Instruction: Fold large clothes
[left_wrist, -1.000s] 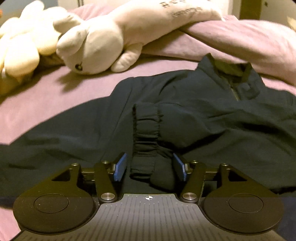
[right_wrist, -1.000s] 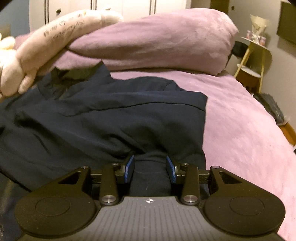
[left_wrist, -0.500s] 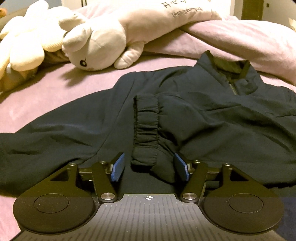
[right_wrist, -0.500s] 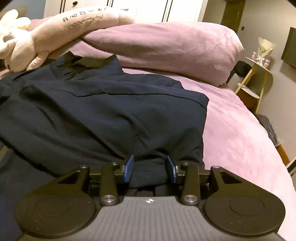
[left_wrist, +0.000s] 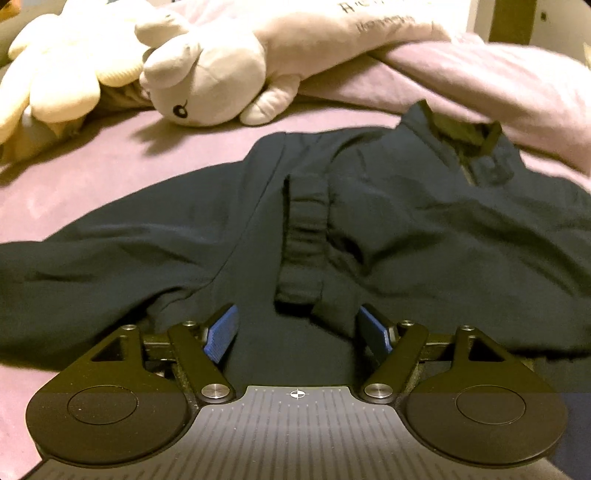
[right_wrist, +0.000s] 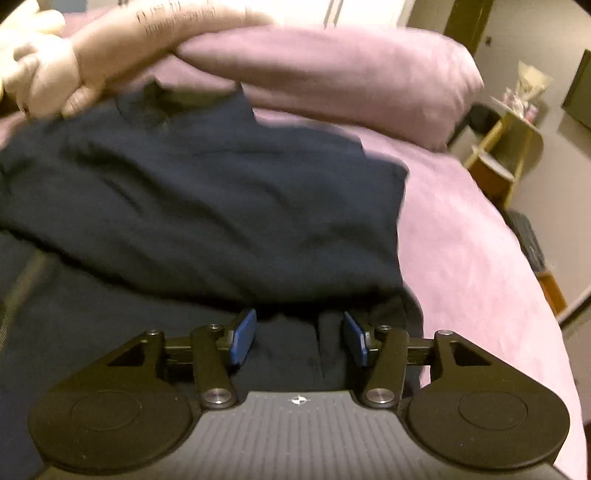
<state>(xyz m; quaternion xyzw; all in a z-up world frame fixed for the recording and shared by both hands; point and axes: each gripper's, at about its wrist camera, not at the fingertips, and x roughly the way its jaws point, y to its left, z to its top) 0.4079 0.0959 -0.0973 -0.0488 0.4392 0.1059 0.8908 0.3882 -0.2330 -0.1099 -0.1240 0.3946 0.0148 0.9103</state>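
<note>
A dark navy jacket (left_wrist: 424, 236) lies spread on the pink bed (left_wrist: 110, 177), collar toward the pillows. One sleeve is folded across its front, ending in a ribbed cuff (left_wrist: 303, 254). My left gripper (left_wrist: 297, 330) hovers just short of that cuff with its jaws opening. The blue pads (left_wrist: 221, 332) stand clear of the cloth. In the right wrist view the jacket (right_wrist: 221, 206) has its right side folded in. My right gripper (right_wrist: 299, 336) is at the near edge, jaws opening. A fold of fabric sits loose between its pads (right_wrist: 243, 336).
A white plush rabbit (left_wrist: 214, 77) and a yellow plush toy (left_wrist: 62, 74) lie at the head of the bed. A pink duvet roll (right_wrist: 351, 77) sits behind the collar. A yellow side table (right_wrist: 513, 147) stands off the bed's right edge.
Both grippers' jaws have widened. The left one has let go of the sleeve end and drawn back slightly. The right one has released its fold, shifted and rolled.
</note>
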